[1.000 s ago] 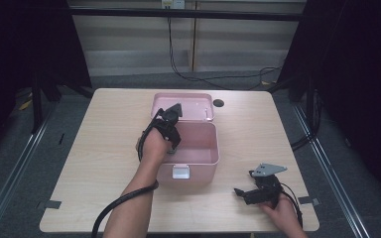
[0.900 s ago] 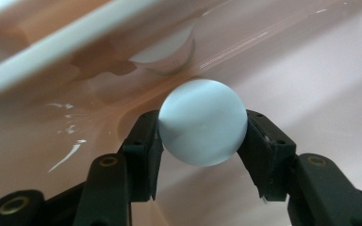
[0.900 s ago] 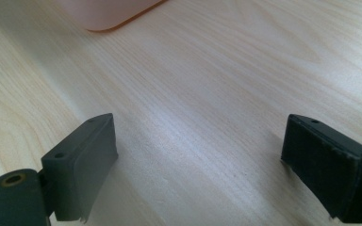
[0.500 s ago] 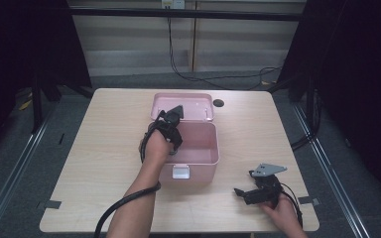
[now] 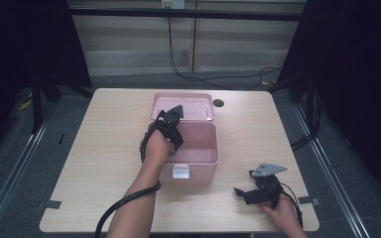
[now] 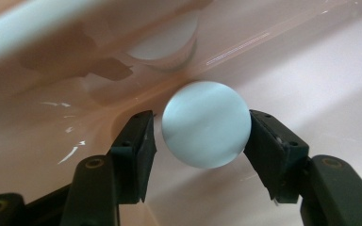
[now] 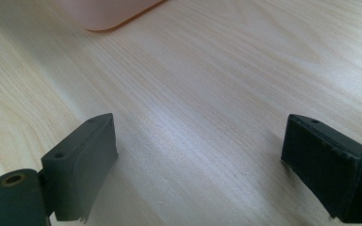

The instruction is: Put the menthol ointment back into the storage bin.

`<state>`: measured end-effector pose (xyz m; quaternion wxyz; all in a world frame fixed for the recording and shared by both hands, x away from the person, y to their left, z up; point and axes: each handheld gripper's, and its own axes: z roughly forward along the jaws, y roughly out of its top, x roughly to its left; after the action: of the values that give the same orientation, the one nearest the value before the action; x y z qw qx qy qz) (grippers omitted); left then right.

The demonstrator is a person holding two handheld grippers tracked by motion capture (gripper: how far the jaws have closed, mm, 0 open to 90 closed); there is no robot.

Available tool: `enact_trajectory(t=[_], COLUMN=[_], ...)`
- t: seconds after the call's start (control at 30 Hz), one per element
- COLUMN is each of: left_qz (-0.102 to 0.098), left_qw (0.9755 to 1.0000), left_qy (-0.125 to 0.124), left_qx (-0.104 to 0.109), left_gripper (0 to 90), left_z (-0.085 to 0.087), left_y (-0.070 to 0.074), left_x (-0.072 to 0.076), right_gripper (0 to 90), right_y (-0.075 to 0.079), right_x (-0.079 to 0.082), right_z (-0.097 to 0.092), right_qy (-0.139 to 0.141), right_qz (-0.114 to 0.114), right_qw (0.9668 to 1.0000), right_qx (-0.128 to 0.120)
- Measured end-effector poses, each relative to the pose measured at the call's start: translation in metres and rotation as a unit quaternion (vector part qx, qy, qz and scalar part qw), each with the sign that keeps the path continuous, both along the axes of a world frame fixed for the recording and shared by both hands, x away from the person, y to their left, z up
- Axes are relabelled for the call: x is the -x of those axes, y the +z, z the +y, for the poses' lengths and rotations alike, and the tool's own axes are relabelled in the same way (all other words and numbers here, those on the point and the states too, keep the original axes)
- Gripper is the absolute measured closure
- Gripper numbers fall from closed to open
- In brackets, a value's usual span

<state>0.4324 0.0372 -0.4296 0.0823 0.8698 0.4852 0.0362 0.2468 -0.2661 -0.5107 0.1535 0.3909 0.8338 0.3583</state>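
Observation:
A pale blue ball (image 6: 206, 125) lies inside the open pink box (image 5: 206, 157), low against its glossy wall. My left gripper (image 6: 201, 117) reaches down into the box (image 6: 311, 70) from its left side (image 5: 174, 146). Its jaws have just been opening: the ball sits between them, a narrow gap shows at the left pad (image 6: 141, 141), and the grip is loose. My right gripper (image 5: 241, 193) rests low over the table's front right, and in the right gripper view its jaws (image 7: 198, 136) stand wide open over bare wood with nothing between them.
The box's lid (image 5: 183, 105) stands tilted back behind the box, and a white latch (image 5: 180, 172) is on its front. A pale round shape (image 6: 162, 40) shows on the box wall behind the ball. A dark disc (image 5: 219, 103) lies near the table's far edge.

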Motion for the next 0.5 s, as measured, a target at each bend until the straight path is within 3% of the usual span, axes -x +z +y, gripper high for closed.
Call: enact_trajectory(t=[0.5], left_qz=[-0.011], left_qw=[0.9998], left_qy=[0.010], left_qx=[0.013], left_gripper=[25.3], left_z=[0.001], left_y=[0.012], left_x=[0.000], right_gripper=[10.2], right_y=[0.000], right_x=[0.000], right_z=[0.000], right_qy=[0.000], right_qz=[0.000], right_qw=[1.0000], right_qx=[0.000])
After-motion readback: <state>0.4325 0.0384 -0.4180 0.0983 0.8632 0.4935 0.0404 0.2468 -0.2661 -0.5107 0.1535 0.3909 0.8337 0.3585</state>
